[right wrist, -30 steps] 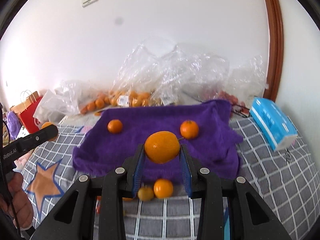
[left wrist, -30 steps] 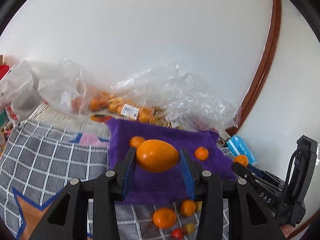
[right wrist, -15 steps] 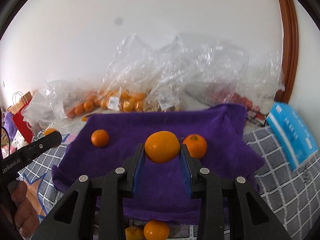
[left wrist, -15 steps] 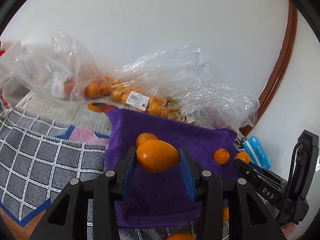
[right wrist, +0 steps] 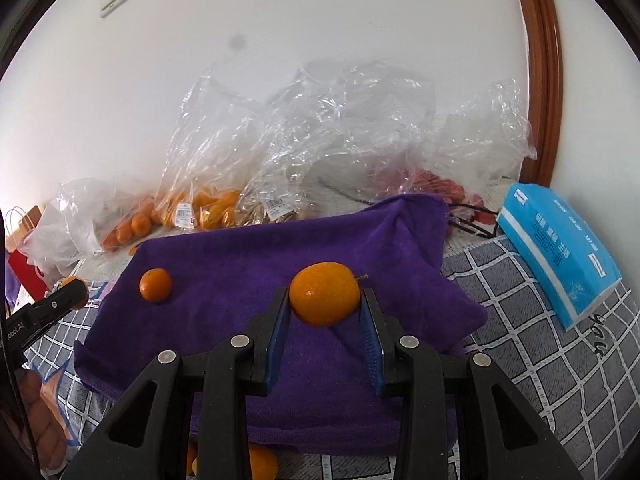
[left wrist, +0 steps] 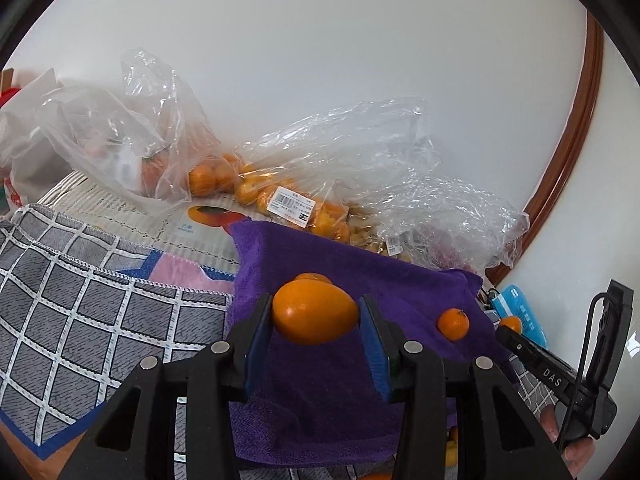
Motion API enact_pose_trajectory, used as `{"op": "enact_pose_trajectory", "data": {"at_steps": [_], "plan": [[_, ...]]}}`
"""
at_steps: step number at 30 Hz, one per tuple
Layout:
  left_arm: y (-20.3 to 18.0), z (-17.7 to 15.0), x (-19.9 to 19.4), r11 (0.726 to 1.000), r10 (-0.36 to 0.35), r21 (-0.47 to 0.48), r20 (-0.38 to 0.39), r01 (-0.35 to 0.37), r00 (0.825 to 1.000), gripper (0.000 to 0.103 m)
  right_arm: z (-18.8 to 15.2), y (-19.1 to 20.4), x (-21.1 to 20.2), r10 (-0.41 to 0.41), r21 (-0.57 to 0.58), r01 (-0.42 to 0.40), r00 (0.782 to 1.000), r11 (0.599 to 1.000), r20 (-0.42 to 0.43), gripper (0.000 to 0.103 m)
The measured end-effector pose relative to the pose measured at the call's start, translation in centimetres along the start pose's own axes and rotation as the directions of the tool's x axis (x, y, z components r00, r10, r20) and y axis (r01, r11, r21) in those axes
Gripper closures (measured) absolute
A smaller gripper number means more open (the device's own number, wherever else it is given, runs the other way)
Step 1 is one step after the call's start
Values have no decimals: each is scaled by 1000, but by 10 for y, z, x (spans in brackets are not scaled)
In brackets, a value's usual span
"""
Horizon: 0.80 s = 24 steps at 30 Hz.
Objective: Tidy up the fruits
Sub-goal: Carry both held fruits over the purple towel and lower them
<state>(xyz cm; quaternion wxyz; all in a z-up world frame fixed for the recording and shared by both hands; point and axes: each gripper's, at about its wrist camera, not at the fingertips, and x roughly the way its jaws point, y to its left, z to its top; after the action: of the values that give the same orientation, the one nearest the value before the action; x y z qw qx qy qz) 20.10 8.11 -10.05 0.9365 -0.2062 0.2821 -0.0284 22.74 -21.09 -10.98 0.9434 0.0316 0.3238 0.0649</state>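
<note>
Each gripper, left (left wrist: pixel 316 314) and right (right wrist: pixel 324 308), has its jaws clamped on an orange (left wrist: pixel 315 311) (right wrist: pixel 324 294) above the purple towel (right wrist: pixel 256 264) (likely the sorting spot, two small oranges already there).

Black two-finger grippers, blue-padded

Left gripper (left wrist: pixel 316 316) and right gripper (right wrist: pixel 324 308): black angular frames, silver screws behind ribbed blue fingers (left wrist: pixel 256 340); white "DAS" lettering, a black cable, bare skin at hand (right wrist: pixel 36 420).
</note>
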Motion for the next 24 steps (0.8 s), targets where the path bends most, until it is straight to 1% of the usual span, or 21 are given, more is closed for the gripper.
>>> {"op": "enact_pose_trajectory", "data": {"at_steps": [2, 8, 13, 15, 17, 24], "plan": [[2, 1, 1, 1000, -4, -3, -2, 4, 1000, 62, -1, 0, 4, -6, -3, 6, 1000, 1000, -18, 68], [5, -3, 8, 999, -25, -22, -33, 24, 999, 62, -7, 3, 18, 14, -3, -14, 998, 1000, -59, 68], [4, -7, 16, 1000, -29, -11, -54, 29, 998, 62, -12, 7, 33, 8, -8, -9, 993, 1000, -117, 68], [3, -10, 18, 999, -34, -5, -54, 34, 998, 62, -12, 7, 36, 21, 4, -21, 990, 1000, -137, 68], [1, -12, 21, 1000, -24, 8, -58, 24, 998, 62, -13, 7, 39, 39, 17, -36, 987, 999, -153, 68], [-8, -18, 27, 998, -29, 50, -72, 33, 997, 62, -16, 7, 48, 13, 28, -8, 982, 1000, -191, 68]]}}
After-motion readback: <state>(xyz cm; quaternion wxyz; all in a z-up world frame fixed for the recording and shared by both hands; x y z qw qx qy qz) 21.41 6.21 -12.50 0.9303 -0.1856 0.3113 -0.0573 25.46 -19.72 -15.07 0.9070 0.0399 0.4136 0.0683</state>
